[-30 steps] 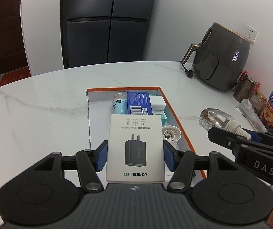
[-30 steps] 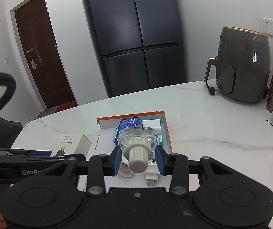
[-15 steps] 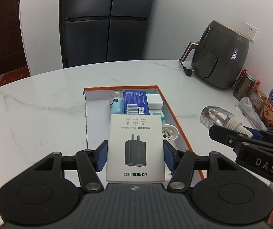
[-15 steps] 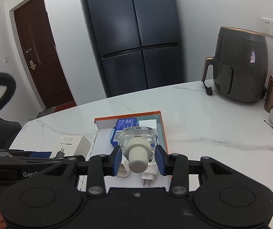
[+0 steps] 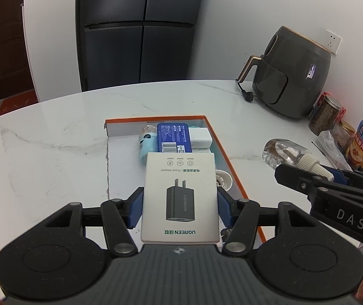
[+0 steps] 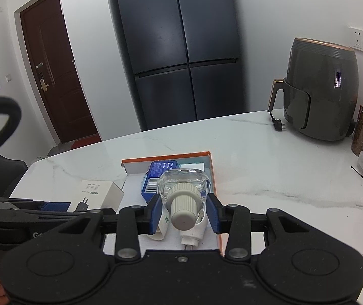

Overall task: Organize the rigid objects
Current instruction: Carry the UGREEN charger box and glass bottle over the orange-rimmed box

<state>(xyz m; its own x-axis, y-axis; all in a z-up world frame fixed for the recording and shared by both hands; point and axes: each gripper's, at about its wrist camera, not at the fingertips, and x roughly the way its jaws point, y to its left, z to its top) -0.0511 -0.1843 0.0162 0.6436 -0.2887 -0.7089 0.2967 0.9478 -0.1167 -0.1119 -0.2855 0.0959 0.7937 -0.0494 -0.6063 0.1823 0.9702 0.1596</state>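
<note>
Staying clamped as before, the left gripper [image 5: 180, 209] is holding the white charger box [image 5: 180, 198] over the orange-rimmed tray [image 5: 234, 170], the right gripper [image 6: 183, 212] gripping the clear bottle [image 6: 182, 188], above the marble table [image 5: 42, 152] facing the dark fridge [image 5: 141, 30].

I see my left gripper [image 5: 180, 208] at lower frame: matte black linkages, silver screws, blue pads, ribbed grey housing. My right gripper [image 6: 183, 212] matches, black housing; white "DAS" lettering marks its side.
</note>
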